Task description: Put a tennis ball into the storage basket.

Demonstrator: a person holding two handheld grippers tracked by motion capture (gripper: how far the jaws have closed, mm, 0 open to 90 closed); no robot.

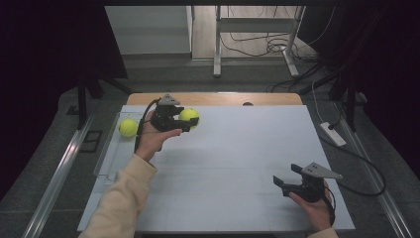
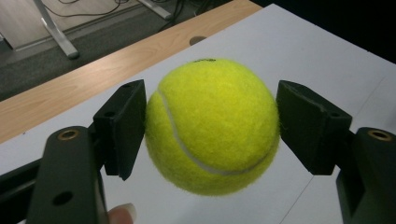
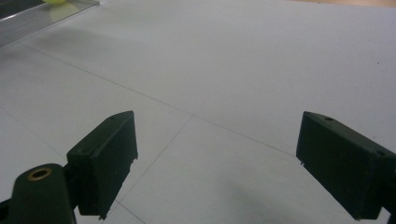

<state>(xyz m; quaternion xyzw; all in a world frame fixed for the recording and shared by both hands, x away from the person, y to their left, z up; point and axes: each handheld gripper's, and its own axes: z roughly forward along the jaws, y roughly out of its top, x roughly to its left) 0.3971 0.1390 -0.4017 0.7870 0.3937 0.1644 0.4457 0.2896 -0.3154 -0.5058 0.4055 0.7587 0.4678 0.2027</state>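
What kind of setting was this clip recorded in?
Probably a lab or workshop test bench, not a home: a white-topped table ringed by dark curtains, loose cables on the floor, and a metal-framed stand behind.

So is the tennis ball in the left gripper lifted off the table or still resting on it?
Lifted. The left gripper is shut on the tennis ball, and white table shows beneath the ball's underside in the left gripper view.

black grippers, blocky fingers [image 3: 105, 161], brass screw holes, grey triangular plates, cream sleeve [image 1: 121, 198].
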